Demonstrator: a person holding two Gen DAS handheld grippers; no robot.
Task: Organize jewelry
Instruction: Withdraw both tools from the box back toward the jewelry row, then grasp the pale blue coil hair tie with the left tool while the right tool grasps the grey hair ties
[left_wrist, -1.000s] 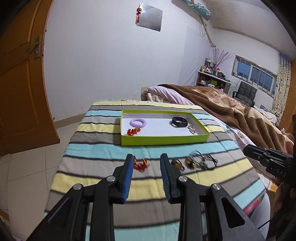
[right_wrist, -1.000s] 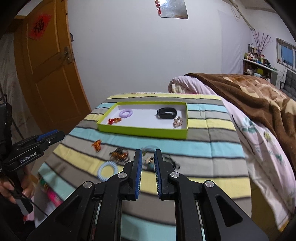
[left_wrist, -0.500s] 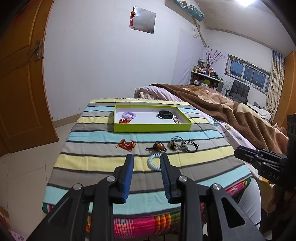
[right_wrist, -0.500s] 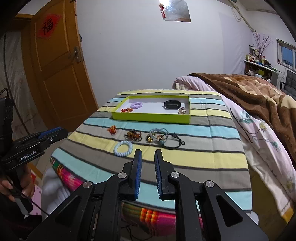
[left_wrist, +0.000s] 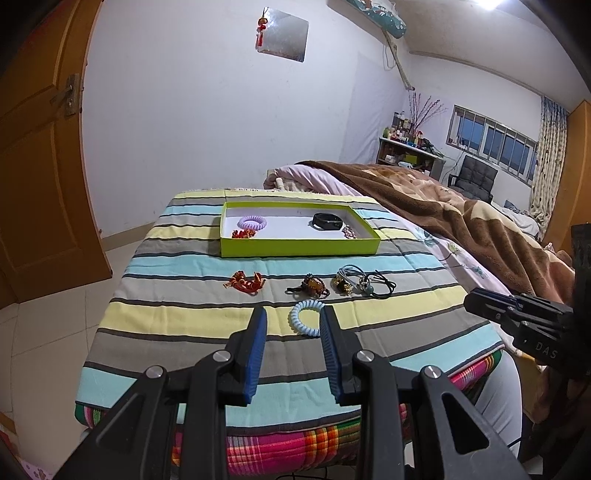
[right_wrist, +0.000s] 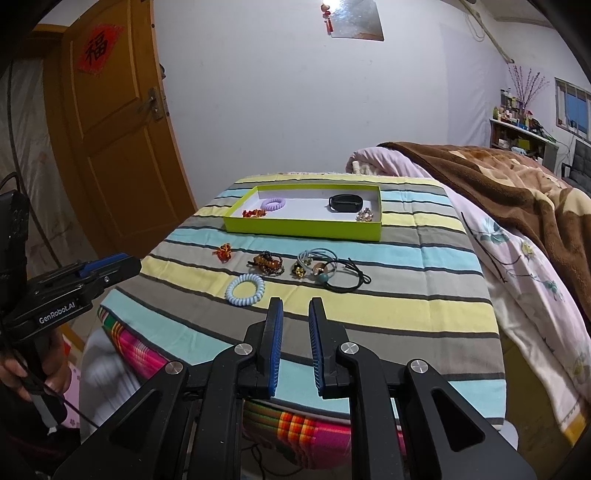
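A lime-green tray (left_wrist: 299, 251) (right_wrist: 303, 229) sits on the striped table and holds a purple coil ring (left_wrist: 252, 222), a red bead piece (left_wrist: 243, 233), a black band (left_wrist: 327, 221) and a small pale charm (left_wrist: 348, 232). In front of it lie a red ornament (left_wrist: 246, 283), an amber bead piece (left_wrist: 312, 286), a tangle of hair ties (left_wrist: 364, 284) and a light blue coil ring (left_wrist: 306, 317) (right_wrist: 245, 289). My left gripper (left_wrist: 293, 317) is open and empty, held back above the table's near edge. My right gripper (right_wrist: 295, 310) is open a little and empty, also held back.
The striped cloth (left_wrist: 177, 317) covers the table. A bed with a brown blanket (left_wrist: 461, 221) lies on the right. An orange door (right_wrist: 110, 140) stands on the left. A tiled floor (left_wrist: 48, 332) lies left of the table.
Both grippers have pulled back and up from the table, so the whole tabletop now shows. Neither holds anything. The jewelry has not moved.
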